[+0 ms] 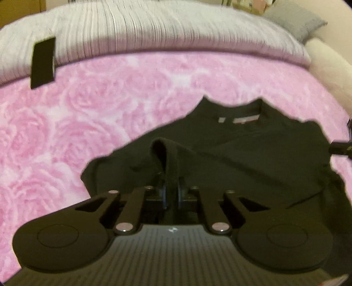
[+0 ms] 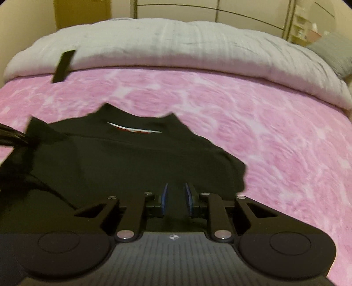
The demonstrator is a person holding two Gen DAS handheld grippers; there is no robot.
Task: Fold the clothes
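A black shirt (image 1: pixel 253 158) lies spread on a pink rose-patterned blanket (image 1: pixel 88 123), its collar label (image 1: pixel 246 120) on the far side. My left gripper (image 1: pixel 171 187) is shut on a raised fold of the shirt's left edge, which stands up between the pads. In the right wrist view the shirt (image 2: pixel 123 162) fills the lower left, with its label (image 2: pixel 134 130) visible. My right gripper (image 2: pixel 177 193) hovers at the shirt's right edge, its blue pads (image 2: pixel 165 197) a narrow gap apart. Whether cloth lies between them cannot be told. A dark part of the other tool shows at the edge of each view.
A grey-white ribbed duvet (image 1: pixel 154 28) is bunched along the far side of the bed. A flat black rectangular object (image 1: pixel 43 62) leans against it at the left. A grey pillow (image 1: pixel 294 19) lies far right. Pink blanket (image 2: pixel 275 136) stretches right of the shirt.
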